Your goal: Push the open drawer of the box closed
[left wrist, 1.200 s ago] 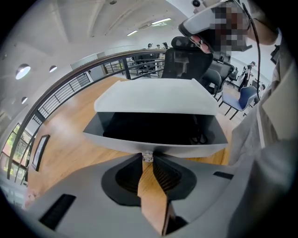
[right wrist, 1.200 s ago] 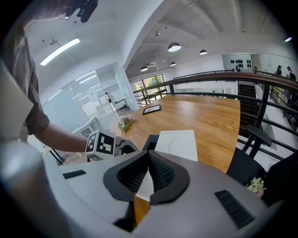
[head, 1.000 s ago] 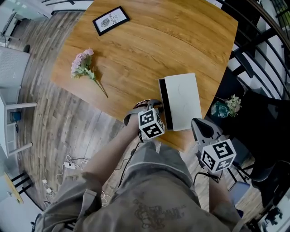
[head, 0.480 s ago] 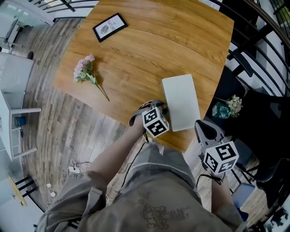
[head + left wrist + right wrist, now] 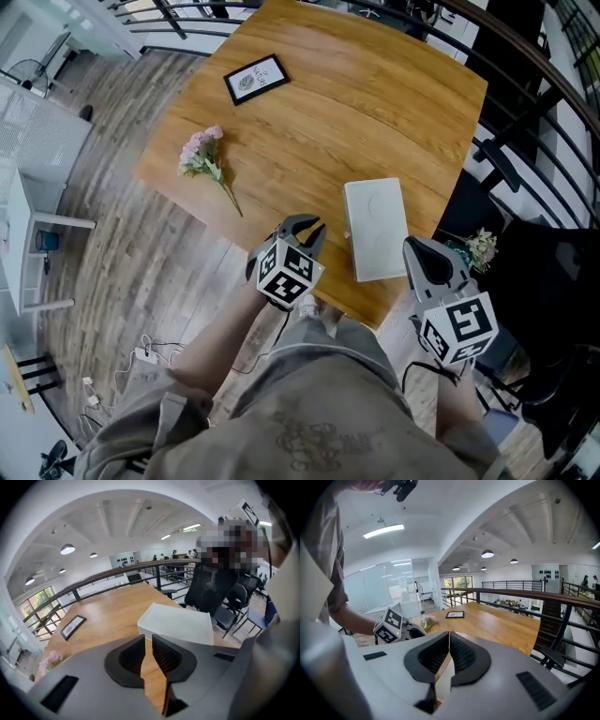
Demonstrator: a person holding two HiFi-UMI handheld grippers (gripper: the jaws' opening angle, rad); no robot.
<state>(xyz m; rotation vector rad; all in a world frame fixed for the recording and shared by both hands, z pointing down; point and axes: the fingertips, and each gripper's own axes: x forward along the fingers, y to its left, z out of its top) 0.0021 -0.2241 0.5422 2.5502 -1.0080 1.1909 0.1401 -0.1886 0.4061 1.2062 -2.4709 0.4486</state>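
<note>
The white box (image 5: 377,228) lies near the front edge of the wooden table (image 5: 375,94), its drawer flush with the body and no dark gap showing. My left gripper (image 5: 307,227) hovers just left of the box, apart from it. Its jaws are closing, with a narrow slit left and nothing between them. In the left gripper view the box (image 5: 180,623) sits just beyond the left gripper (image 5: 148,640). My right gripper (image 5: 424,255) hangs off the table's front right corner, beside the box, its jaws together and empty; the right gripper view shows this gripper (image 5: 449,635) shut.
A pink flower sprig (image 5: 206,159) lies at the table's left, and a black picture frame (image 5: 256,79) at the far left. A dark railing (image 5: 525,131) runs along the right. A small plant (image 5: 480,247) sits below the table's right edge. Wooden floor lies to the left.
The drawer stood open at the box's left side, with my left gripper against it. It went shut, then the left gripper drew back to the left, away from the box.
</note>
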